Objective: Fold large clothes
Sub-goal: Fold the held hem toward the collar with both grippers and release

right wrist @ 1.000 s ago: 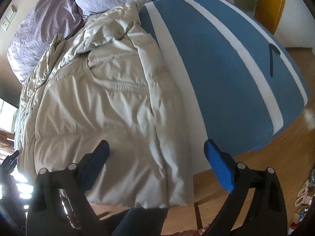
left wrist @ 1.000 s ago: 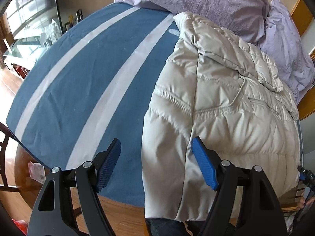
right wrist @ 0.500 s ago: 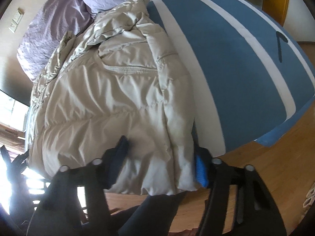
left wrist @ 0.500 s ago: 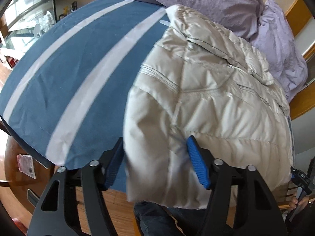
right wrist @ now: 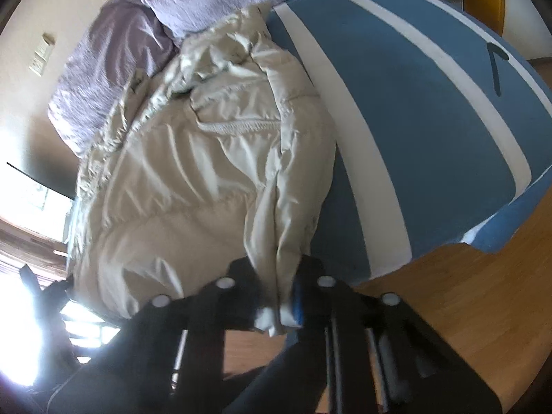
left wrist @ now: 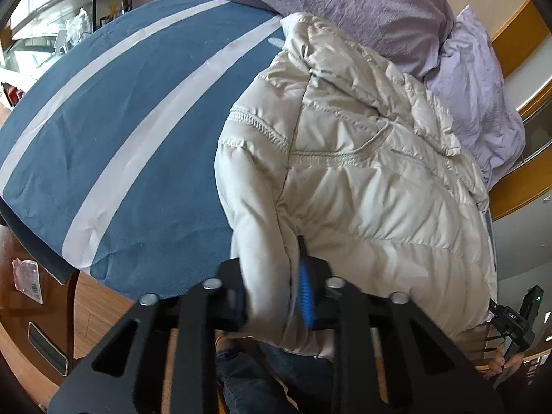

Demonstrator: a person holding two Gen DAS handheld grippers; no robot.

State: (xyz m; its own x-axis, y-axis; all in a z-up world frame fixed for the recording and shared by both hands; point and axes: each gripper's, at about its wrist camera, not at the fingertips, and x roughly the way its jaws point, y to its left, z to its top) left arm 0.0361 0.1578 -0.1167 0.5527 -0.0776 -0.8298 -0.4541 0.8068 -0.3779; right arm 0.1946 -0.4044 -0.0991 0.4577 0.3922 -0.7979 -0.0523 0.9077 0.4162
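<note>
- Blue bedspread point(left wrist: 114, 131) with pale stripes covers the bed; the cream padded jacket point(left wrist: 362, 179) lies on one side of it, collar up by the lilac pillows point(left wrist: 345, 3), hem hanging just over the near edge of the bed towards you.
- Judging by the bare blue cloth beside the jacket, that is your open room: it runs wide and flat in both views, so any swing across or forward has a clear landing there.
- Mind the edges. Wooden floor point(right wrist: 465, 310) shows directly under both grips, so the hem is already past the mattress; if you drag backwards the whole jacket could slide off. Lift and carry towards the collar instead, I would say.
- The pillows touch the collar end, so a fold carried too far will likely bunch against them.
- Padded fabric is slippery and springy; raise both corners together and level, keeping the hem taut between them, or the bulk may sag in the middle and fold crooked.
- Your left gripper point(left wrist: 276, 296) has just been closing and now pinches a thick roll of the jacket's hem corner, cloth bulging out on both sides of the blue pad.
- Your right gripper point(right wrist: 279, 296) has likewise just been closing and is squeezed on the other hem corner, a narrower bite with a small tuft poking out below, which looks the likelier one to slip.
</note>
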